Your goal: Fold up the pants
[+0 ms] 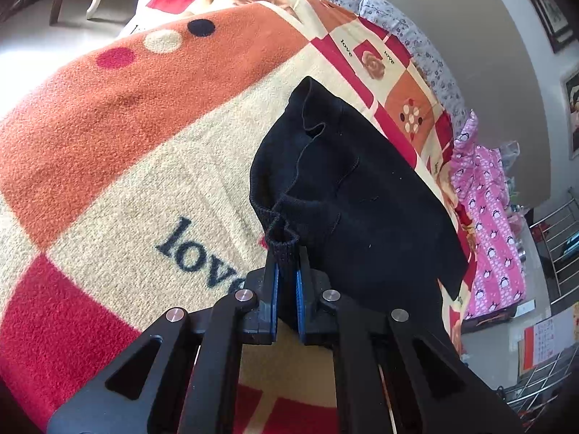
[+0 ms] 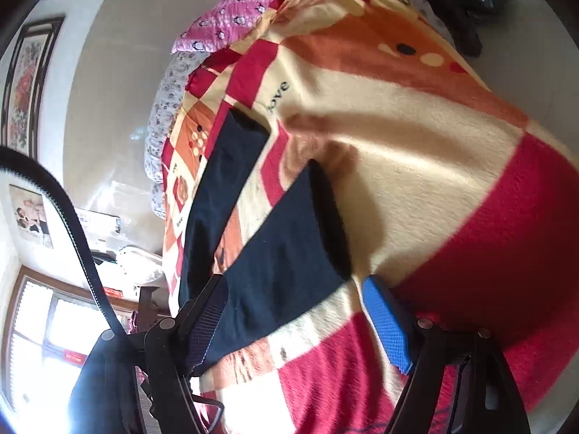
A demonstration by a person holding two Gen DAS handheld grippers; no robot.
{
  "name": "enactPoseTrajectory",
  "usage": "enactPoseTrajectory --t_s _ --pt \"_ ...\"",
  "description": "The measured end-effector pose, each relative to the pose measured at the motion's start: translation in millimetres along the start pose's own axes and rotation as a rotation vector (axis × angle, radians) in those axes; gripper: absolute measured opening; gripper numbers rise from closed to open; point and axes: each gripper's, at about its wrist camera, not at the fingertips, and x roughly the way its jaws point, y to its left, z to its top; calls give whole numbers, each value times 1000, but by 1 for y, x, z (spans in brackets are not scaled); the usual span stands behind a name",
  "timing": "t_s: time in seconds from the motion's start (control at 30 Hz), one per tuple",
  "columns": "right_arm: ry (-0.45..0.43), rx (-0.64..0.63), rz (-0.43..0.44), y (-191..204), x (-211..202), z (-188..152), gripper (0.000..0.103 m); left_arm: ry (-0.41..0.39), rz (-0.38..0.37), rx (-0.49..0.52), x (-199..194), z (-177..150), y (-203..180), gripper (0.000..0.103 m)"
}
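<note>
A: Pants (image 1: pixel 347 195) are pinched in the left gripper (image 1: pixel 286 253). Its two blue pads are squeezed tight on a ribbed edge of the black cloth

B: Where does the rest of the cloth go?

A: It spreads away from the tips, up and to the right, and lies on the blanket (image 1: pixel 119 152). The blanket has orange, cream and red squares with the word "love" on it

B: And the right gripper (image 2: pixel 295 289)?

A: Its jaws are wide apart and hold nothing. One dark leg of the pants (image 2: pixel 286 253) lies flat on the blanket between the two fingers, but the pads do not press on it. The other leg lies off to the left, a bit apart, and both point away from the tool

B: What is past the blanket?

A: A pink quilt (image 2: pixel 231 11) with little penguins, bunched at the far end by the wall
</note>
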Motion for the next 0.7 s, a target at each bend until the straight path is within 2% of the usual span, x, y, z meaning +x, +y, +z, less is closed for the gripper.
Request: enactPoseTrajectory --t_s 0.07,0.13,0.17,0.23,0.3,0.33,0.4,0.47,0.5,0.53,0.57,0.7 --pt "13 -9 10 6 9 1 76 10 -12 -6 1 2 2 6" --pt "51 -24 38 8 19 1 75 32 -33 -21 4 4 5 15" --pt "53 -43 29 10 22 1 70 42 -51 -32 6 5 6 21" --pt "40 -92 -27 11 25 0 59 52 -75 -45 6 7 7 26" --pt "20 -99 -64 8 27 -4 39 60 -107 -55 6 8 7 34" --pt "6 -104 -70 5 26 -5 36 63 -124 -62 6 9 8 39" --pt "-12 -112 -75 2 25 -7 22 69 -142 -77 6 11 10 41" --pt "-25 -137 -77 -2 26 -9 13 76 -150 -86 6 12 11 41" --pt "-26 -158 -79 -3 27 -10 8 71 -141 -81 5 12 11 32" --pt "-28 -182 -83 -5 25 -10 7 76 -95 -52 3 11 9 16" --pt "-31 -201 -86 -4 24 -10 6 79 -25 -10 2 10 5 5" --pt "-43 -253 -108 2 18 -3 4 10 12 12 -30 -9 3 4"
